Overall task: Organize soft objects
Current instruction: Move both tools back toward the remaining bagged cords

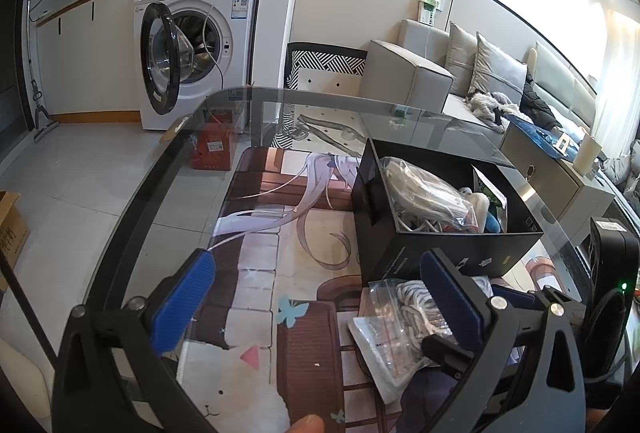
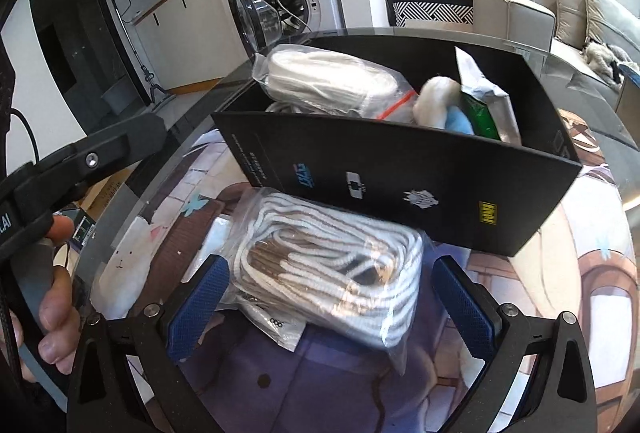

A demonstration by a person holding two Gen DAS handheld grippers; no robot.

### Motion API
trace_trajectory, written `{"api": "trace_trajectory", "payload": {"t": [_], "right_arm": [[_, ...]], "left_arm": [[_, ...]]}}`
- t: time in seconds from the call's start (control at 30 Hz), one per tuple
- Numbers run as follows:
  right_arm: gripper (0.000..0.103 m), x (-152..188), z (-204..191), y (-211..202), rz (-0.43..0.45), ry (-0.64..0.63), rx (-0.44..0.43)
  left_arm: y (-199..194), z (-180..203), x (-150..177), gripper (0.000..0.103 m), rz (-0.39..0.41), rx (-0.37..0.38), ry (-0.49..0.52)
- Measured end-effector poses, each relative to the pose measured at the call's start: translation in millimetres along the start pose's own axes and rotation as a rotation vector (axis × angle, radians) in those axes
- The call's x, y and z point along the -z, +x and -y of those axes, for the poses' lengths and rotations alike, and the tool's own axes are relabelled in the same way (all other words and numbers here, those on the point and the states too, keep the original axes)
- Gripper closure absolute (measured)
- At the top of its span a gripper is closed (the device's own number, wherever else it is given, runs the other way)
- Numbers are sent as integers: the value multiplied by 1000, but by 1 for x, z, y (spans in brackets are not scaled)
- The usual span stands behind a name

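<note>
Left wrist view: the left claw hangs open over the table, the black box just ahead. Right wrist view: the right claw spreads open around a bagged rope lying beside the box.

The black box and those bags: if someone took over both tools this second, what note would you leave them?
Left tool: open, empty, hovering above the table mat.
Right tool: open, straddling the bagged white rope, not yet gripping it.
The rope bag lies on the mat just in front of the black box.
Done: a bag of white items, a white plush and a green packet sit in the box.
Left: probably close on the rope bag and put it in the box.
</note>
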State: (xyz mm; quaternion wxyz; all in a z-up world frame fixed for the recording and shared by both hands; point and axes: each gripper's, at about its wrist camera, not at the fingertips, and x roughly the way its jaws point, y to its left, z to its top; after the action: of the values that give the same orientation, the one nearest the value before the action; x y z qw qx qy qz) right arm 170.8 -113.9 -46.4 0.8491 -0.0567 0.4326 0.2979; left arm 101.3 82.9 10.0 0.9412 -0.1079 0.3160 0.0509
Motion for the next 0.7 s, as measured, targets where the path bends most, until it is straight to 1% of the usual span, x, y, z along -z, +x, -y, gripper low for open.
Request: {"api": "trace_trajectory", "payload": {"t": [0.13,0.23,0.47,0.53,0.63,0.7], "right_arm": [[1,6,14,-7,-9,2,13],[1,13,25,-13,-13,2,38],[1,23,54,-27,1,61,105],[1,22,58,-28,4,77,98],[1,20,58,-31,9,66,74],[1,15,51,-29,17,54,58]], "left_arm": [[1,1,1,0,-5,0,4],[3,0,1,0,-10,3,-2],[2,1,1,0,-15,10,-1],[2,2,2,0,-16,11,4],[3,3,3,0,-22,12,4],[4,4,3,0,-26,10,4]]}}
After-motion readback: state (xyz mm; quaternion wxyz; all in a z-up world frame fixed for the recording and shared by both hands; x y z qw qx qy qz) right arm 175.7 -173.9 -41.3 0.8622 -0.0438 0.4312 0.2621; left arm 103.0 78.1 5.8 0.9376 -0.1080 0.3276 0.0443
